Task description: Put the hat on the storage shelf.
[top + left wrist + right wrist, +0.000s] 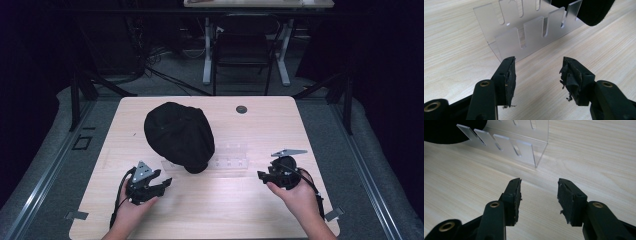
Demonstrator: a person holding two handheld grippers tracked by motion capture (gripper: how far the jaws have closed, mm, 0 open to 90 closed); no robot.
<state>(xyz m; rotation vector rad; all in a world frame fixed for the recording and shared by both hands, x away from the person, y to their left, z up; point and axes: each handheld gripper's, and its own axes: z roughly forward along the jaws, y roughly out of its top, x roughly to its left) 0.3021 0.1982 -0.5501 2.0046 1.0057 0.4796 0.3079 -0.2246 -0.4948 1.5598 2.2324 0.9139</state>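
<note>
left gripper (161, 184) jaws apart, empty, near-left of clear slotted rack (227, 159) | right gripper (261, 175) likewise, near-right | risk: light rack slides or tips when pinched; black cap (179, 135) overlapping rack's left end may snag

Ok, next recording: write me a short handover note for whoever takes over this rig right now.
Left gripper: open, holding nothing, low over the table, facing the clear slotted rack.
Right gripper: open, holding nothing, pointing at the rack's other end.
Black cap: resting over the rack's left end, its edge on the table.
Done: nothing gripped so far.
Left: probably grasping the cap or rack; neither gripper touches them yet.
</note>
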